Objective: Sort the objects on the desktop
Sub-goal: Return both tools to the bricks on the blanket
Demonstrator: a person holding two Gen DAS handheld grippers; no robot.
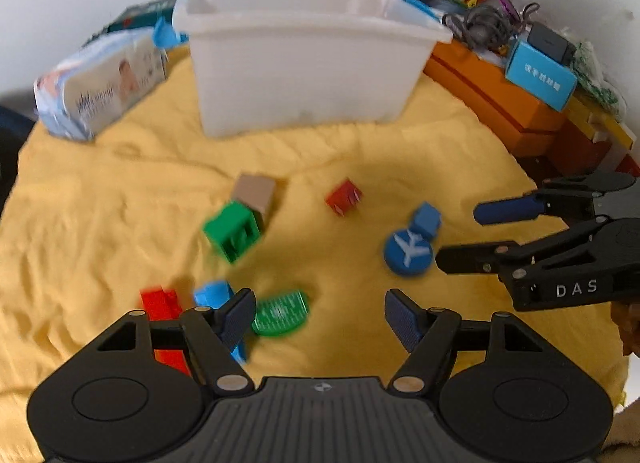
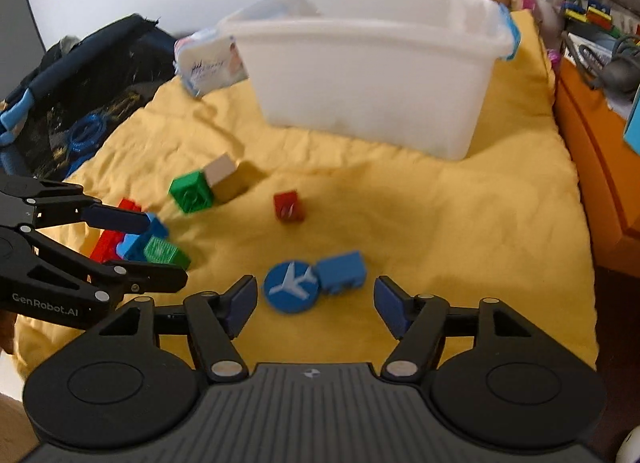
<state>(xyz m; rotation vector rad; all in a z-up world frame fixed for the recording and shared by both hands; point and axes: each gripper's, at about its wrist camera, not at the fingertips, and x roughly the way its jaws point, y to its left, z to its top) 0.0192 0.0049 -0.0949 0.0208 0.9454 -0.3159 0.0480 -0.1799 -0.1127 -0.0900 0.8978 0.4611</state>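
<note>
Small toys lie on a yellow cloth (image 1: pixel 100 203) in front of a white bin (image 1: pixel 304 75). My left gripper (image 1: pixel 320 311) is open, low over the cloth; a green half-disc (image 1: pixel 282 313), a blue brick (image 1: pixel 212 293) and a red brick (image 1: pixel 160 303) lie by its left finger. My right gripper (image 2: pixel 316 299) is open, just short of a blue airplane disc (image 2: pixel 290 291) and a blue block (image 2: pixel 342 271); nothing is between its pads. Farther out sit a red cube (image 2: pixel 288 205), a green cube (image 2: pixel 192 191) and a tan block (image 2: pixel 224 175).
A wipes pack (image 1: pixel 100 87) lies left of the bin. Orange boxes (image 1: pixel 500 103) with a blue box (image 1: pixel 540 75) and cables border the cloth on the right. A dark bag (image 2: pixel 80 83) lies past the cloth's left edge. Cluttered packets stand behind the bin.
</note>
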